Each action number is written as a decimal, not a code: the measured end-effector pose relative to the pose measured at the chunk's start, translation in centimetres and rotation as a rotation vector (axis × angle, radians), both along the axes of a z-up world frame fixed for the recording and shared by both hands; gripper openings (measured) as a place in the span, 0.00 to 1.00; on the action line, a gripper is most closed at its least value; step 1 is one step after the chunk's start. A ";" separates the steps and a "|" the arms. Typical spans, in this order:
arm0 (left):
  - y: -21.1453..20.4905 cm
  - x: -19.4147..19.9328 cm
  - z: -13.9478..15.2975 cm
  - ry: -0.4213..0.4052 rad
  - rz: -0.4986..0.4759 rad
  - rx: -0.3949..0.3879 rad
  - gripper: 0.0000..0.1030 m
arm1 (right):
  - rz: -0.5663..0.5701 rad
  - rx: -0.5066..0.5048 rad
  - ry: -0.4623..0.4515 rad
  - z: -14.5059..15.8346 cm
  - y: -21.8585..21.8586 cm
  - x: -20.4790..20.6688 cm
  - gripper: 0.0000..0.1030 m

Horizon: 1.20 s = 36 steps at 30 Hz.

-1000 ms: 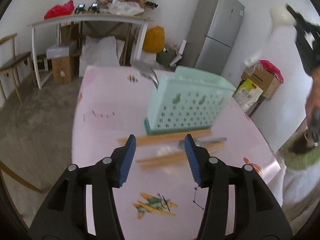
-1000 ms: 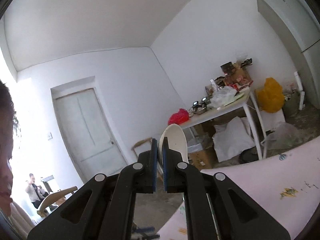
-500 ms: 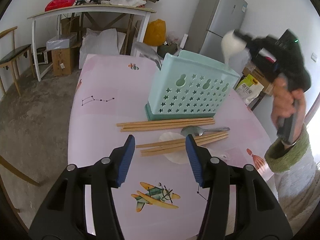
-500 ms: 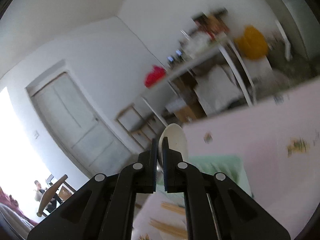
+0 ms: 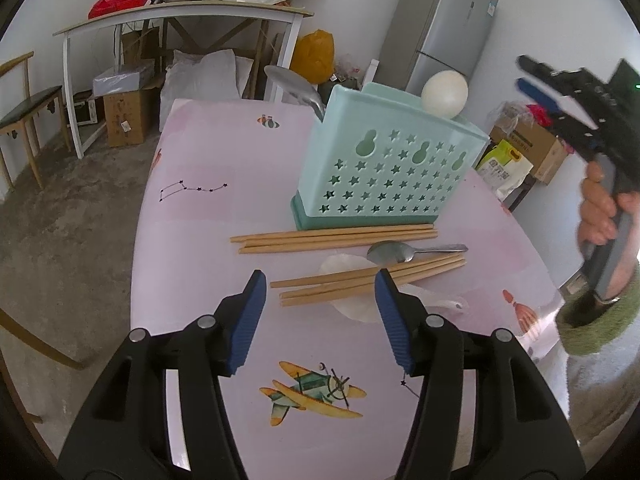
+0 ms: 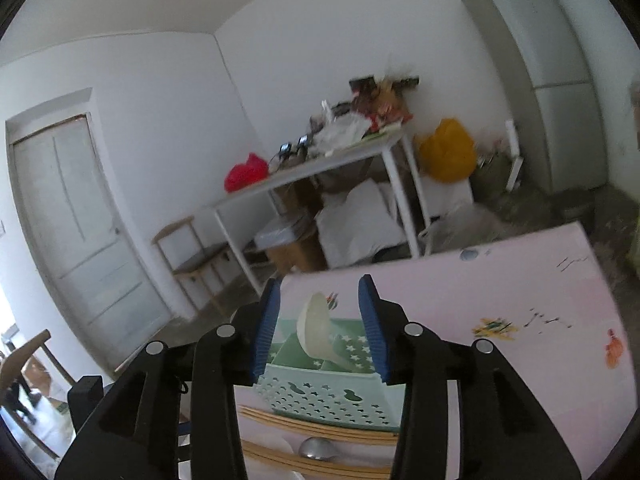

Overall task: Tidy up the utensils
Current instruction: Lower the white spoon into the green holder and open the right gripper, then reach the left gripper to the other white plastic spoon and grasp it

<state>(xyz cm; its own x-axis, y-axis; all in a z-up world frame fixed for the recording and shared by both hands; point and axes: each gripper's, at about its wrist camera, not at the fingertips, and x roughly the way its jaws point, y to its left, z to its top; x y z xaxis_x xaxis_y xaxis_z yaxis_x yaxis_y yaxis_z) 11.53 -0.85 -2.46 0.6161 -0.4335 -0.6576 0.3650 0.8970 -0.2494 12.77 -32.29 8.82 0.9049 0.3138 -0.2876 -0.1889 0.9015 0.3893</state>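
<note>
Both tools gape empty, right tool just opened; white spoon half-hidden in caddy.

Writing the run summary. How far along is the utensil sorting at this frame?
Done: a metal spoon and a white spoon stand in the green caddy. In hand: nothing. The right gripper has just been opening and the white spoon sits free between its pads; the left gripper is open over the table. Left: two bunches of chopsticks, another metal spoon, another white spoon.
</note>
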 end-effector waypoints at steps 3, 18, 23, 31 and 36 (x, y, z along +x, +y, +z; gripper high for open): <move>-0.1 0.0 -0.4 0.021 0.003 0.002 0.52 | 0.015 -0.018 0.008 -0.3 0.3 -1.6 0.39; -0.8 1.3 -4.9 0.280 -0.029 -0.112 0.31 | 0.161 0.008 0.467 -13.5 4.8 -5.2 0.39; -1.1 1.9 -5.3 0.298 0.002 -0.138 0.29 | 0.149 -0.007 0.492 -14.3 5.4 -5.6 0.39; -2.3 2.7 -5.0 0.308 0.060 -0.076 0.22 | 0.145 0.006 0.490 -14.5 5.9 -5.6 0.39; -2.9 3.2 -5.0 0.313 0.088 -0.055 0.13 | 0.147 0.012 0.483 -14.6 5.9 -5.7 0.39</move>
